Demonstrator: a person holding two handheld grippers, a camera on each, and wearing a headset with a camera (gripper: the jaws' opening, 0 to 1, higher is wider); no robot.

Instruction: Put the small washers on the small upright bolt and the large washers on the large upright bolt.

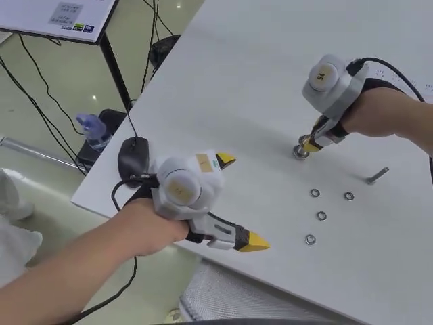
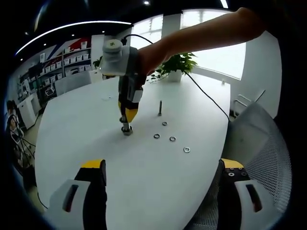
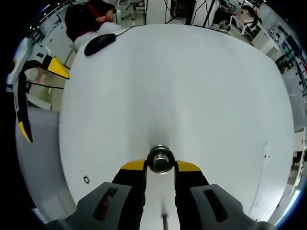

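We see the right gripper (image 1: pixel 309 144) pointed down at the table (image 1: pixel 257 81), at the far right of the work. Its yellow tips are directly over the large bolt (image 1: pixel 300 152). In the right gripper view the jaws are drawn narrow, one tip on each side of the bolt's round metal top. The tips look to be touching it, but we cannot tell whether they actually clamp it.

The left gripper (image 1: pixel 240 201) is held at the near left edge of the table, well apart from both bolts. Its jaws are spread wide with nothing between them. In the left gripper view it faces across the table toward the right gripper and the large bolt.

The small bolt (image 2: pixel 159 108) stands upright to the right of the large bolt. It is apart from the large bolt and beyond the right gripper's reach as the gripper is now placed.

Four small washers (image 1: pixel 321 216) lie flat and loose on the table in a scattered group. They are nearer to us than the two bolts, roughly between them, and no washer touches another. They lie right of the left gripper's open jaws and are near neither gripper's tips.

A dark computer mouse (image 1: pixel 133 157) sits at the left edge of the table, just beyond the left gripper.
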